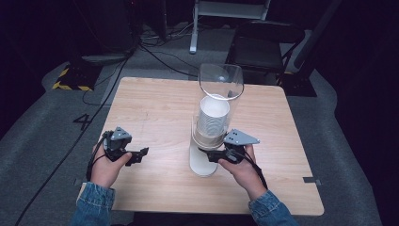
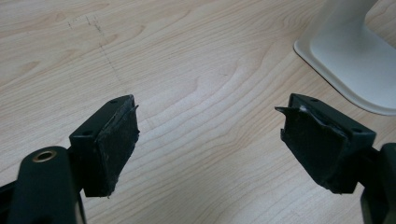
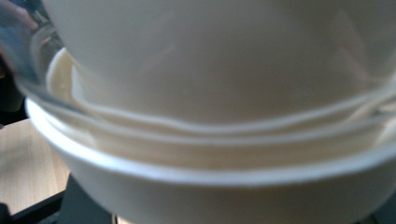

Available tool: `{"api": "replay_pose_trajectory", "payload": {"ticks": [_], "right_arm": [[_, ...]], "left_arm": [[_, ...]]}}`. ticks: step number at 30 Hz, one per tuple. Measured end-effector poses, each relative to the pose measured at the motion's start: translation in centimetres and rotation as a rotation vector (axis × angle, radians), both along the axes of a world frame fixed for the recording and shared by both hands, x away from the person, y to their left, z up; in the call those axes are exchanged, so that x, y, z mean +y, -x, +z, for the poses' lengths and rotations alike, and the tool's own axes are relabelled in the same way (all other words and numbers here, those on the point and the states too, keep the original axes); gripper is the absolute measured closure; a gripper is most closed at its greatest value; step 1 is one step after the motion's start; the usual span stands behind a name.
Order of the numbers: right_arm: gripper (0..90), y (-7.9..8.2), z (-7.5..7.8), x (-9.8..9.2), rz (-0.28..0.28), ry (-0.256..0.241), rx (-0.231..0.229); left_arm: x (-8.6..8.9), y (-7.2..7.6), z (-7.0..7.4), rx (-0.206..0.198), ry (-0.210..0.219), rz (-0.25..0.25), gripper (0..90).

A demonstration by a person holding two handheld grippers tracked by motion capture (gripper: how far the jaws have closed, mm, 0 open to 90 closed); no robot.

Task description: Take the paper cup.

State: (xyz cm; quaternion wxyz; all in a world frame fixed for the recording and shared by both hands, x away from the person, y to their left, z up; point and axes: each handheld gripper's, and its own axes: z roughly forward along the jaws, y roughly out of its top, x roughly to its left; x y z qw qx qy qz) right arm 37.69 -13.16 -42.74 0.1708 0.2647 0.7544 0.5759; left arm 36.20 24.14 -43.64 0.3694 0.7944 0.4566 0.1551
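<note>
My left tongs [image 1: 141,154] gaped over grained wood [image 2: 187,70]; my right [image 1: 210,156], grip untellable, met the clear tube [image 1: 221,84] of white cups [image 1: 214,115] at 12.

**Background stuff around the table**

Light wood table [image 1: 155,108] w/ faint pencil marks. Behind it: black folding chair [image 1: 263,44], cables [image 1: 160,52] across grey floor, yellow/black hazard tape [image 1: 66,80] far left, white stand leg [image 1: 194,28].
</note>
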Motion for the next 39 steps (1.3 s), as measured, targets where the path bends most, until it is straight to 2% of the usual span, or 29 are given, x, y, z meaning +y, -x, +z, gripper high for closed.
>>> {"api": "replay_pose_trajectory", "payload": {"ticks": [8, 11, 13, 25, 29, 33, 39], "right_arm": [[34.0, 0.0, -0.7, 0.1, -0.006, 0.026, 0.018], [34.2, -0.1, -1.5, 0.2, -0.004, 0.052, 0.038], [34.3, -0.1, -1.8, 0.3, -0.005, 0.044, 0.032], [34.7, 0.1, -1.9, 0.2, -0.009, 0.054, 0.033], [34.6, 0.2, -1.8, 0.2, -0.011, 0.057, 0.035], [33.1, 0.2, -1.7, 0.2, -0.016, 0.071, 0.012], [28.2, 0.3, -1.2, 0.2, -0.011, 0.069, 0.008]], "left_arm": [[-0.1, 0.0, 0.0, -0.001, -0.002, -0.007, 18.6], [-0.1, 0.0, 0.0, 0.0, 0.004, -0.004, 18.6], [-0.1, 0.1, 0.0, -0.002, 0.006, -0.003, 18.6], [-0.2, 0.0, -0.1, 0.002, 0.004, -0.009, 18.6], [-0.4, 0.1, 0.0, 0.005, 0.018, -0.017, 18.6], [-0.3, 0.0, -0.1, 0.004, 0.016, -0.017, 18.6], [-0.3, 0.0, -0.1, 0.008, 0.015, -0.017, 18.6]]}}
